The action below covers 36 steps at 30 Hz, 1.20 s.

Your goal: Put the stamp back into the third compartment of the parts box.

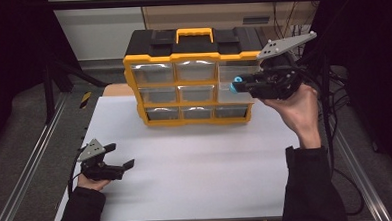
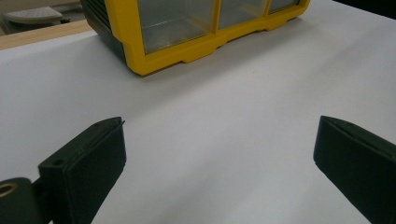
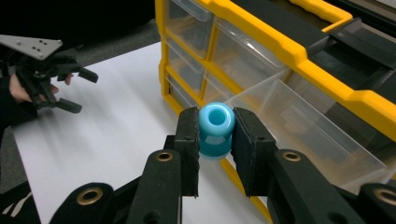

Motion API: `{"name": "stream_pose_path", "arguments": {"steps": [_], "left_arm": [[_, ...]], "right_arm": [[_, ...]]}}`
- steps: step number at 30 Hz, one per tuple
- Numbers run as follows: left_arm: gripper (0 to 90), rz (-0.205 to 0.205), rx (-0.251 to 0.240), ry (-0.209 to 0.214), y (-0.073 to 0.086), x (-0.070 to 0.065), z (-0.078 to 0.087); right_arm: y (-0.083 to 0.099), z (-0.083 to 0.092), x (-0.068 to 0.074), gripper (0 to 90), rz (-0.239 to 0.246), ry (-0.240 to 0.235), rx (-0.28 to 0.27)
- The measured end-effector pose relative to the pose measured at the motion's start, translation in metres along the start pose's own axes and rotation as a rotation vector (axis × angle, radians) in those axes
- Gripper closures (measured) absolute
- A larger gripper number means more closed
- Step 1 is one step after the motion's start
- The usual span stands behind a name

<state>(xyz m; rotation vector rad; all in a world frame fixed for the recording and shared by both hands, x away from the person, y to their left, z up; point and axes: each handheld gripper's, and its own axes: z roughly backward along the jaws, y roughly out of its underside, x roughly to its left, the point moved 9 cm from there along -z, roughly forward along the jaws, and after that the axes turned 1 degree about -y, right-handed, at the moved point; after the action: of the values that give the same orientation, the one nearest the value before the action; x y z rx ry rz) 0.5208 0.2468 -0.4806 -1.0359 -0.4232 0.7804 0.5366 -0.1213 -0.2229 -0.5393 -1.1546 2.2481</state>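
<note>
A yellow and black drawer organizer [image 1: 192, 80] stands at the back of the white table [image 1: 196, 165]. My right gripper [image 1: 242, 84] is held in the air by its right column, shut on a small light-blue spool [image 1: 237, 80]. In the right gripper view the spool [image 3: 216, 128] sits squeezed between both pads [image 3: 188, 140], its hole facing the camera, beside a clear drawer [image 3: 299, 116] pulled out of the organizer [image 3: 280, 42]. My left gripper [image 1: 122, 155] rests low at the table's front left, open with nothing in it; its jaws [image 2: 219, 154] stand wide apart over bare table.
The organizer [image 2: 187, 42] has three rows of clear drawers and a yellow carry handle [image 1: 194, 34] on top. Metal rails [image 1: 26, 163] run along both sides of the table. Cables [image 1: 333, 99] hang at the right behind my right hand.
</note>
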Motion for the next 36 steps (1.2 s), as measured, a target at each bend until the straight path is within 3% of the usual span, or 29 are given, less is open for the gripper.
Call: {"name": "stream_pose_path", "arguments": {"steps": [36], "left_arm": [[2.1,0.001,0.0,0.0,0.0,0.001,0.0]], "right_arm": [[-0.004,-0.019,-0.052,72.8,-0.093,0.117,0.006]]}}
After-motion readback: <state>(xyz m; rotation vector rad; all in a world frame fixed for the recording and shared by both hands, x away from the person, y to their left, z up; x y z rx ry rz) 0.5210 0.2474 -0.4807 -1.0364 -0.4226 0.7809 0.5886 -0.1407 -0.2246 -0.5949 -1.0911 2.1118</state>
